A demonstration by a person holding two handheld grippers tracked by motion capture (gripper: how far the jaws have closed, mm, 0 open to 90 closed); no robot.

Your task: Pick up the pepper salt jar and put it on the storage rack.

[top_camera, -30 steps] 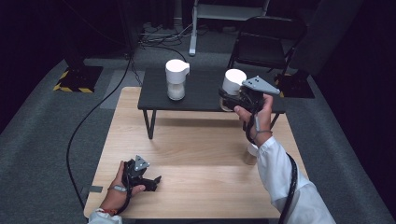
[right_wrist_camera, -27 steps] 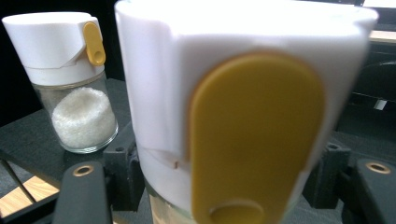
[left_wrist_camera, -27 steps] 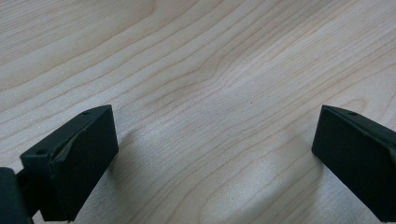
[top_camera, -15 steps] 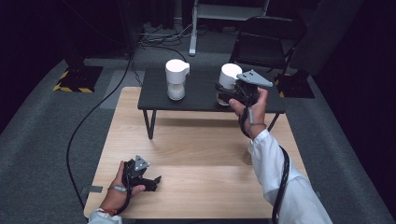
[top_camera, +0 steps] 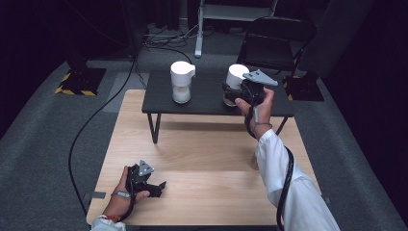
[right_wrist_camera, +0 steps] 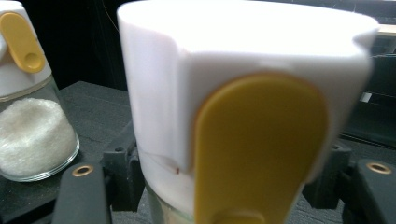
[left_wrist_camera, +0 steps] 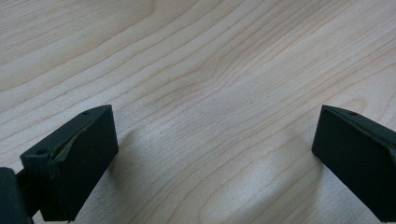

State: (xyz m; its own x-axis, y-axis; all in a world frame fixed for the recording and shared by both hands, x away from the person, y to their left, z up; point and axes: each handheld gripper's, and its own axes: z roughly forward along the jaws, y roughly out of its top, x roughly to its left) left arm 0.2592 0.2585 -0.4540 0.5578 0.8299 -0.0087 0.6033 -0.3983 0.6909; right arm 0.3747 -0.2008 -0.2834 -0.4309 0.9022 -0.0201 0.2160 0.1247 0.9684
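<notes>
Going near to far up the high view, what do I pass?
Left gripper resting on the light wooden table → low black side table → two white-capped glass jars, left and right → dark folding chair.

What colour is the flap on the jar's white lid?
Yellow flap, best seen in the right gripper view.

jar (right_wrist_camera: 243,116): blurred, base cut off | jaws' contact hidden

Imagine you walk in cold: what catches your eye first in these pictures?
First, the right gripper reaching over the low black table, its jaws around a white-capped jar with a yellow tab. A second jar holding white grains stands to its left. The left gripper rests open on the wooden table.
</notes>
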